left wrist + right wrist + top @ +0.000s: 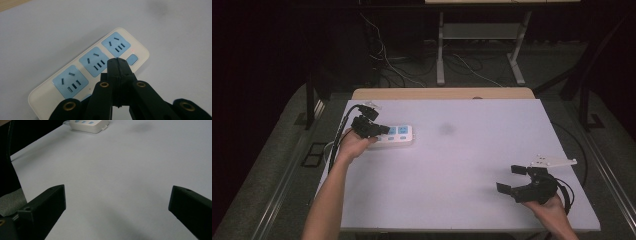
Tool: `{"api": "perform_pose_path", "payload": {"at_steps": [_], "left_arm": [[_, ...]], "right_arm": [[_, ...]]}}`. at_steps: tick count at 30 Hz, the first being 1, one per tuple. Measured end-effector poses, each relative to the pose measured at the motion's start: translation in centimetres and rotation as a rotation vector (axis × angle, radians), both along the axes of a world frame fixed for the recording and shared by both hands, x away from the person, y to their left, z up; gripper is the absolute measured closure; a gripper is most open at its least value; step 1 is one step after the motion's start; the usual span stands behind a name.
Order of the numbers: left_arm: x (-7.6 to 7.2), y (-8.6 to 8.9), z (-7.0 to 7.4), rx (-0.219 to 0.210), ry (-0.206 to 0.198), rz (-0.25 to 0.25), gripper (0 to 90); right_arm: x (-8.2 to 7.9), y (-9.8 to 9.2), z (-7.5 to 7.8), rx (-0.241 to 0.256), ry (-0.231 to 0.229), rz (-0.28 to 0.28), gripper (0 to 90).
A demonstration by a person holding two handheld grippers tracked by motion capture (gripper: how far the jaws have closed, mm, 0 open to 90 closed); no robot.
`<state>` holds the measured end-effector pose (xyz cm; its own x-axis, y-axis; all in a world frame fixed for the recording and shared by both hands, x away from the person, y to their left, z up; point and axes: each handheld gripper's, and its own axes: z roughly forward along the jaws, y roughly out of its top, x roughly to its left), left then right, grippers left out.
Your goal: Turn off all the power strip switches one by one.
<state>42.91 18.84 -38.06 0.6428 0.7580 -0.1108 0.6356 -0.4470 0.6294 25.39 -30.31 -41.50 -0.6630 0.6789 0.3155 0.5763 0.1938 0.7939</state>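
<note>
**Left jaws pressed together over the power strip, right jaws wide apart**

Over at the cream-white plastic power strip (396,135) with three pale blue socket faces, lying flat on the white table (452,165), well toward the table's far left part. The left gripper (384,130) hovers right above the strip's near end, its black jaws pressed fully together with nothing between them. In the left gripper view the closed tips (118,61) sit just beside the small blue square button (132,60) at the strip's end, next to the last socket; whether they touch the strip's surface I cannot tell. A tiny red light (133,49) glows on the strip close to that button.

Well apart from the strip, toward the table's near right corner, the right gripper (511,179) is held in a hand (552,207), jaws spread wide and empty. The right gripper view looks across bare tabletop, the strip (89,125) far off beyond the jaws.
</note>
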Motion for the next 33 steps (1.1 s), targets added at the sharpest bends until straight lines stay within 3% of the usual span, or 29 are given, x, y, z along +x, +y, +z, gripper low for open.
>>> {"api": "perform_pose_path", "payload": {"at_steps": [27, 33], "left_arm": [[0.8, -0.8, -2.6, 0.027, 0.042, 0.010, 89.5], [0.9, -0.7, -2.7, 0.009, 0.051, 0.013, 89.5]], "right_arm": [[0.0, 0.0, 0.0, -0.004, 0.005, 0.007, 0.9], [0.0, 0.0, 0.0, -0.008, 0.003, 0.008, 0.9]]}}
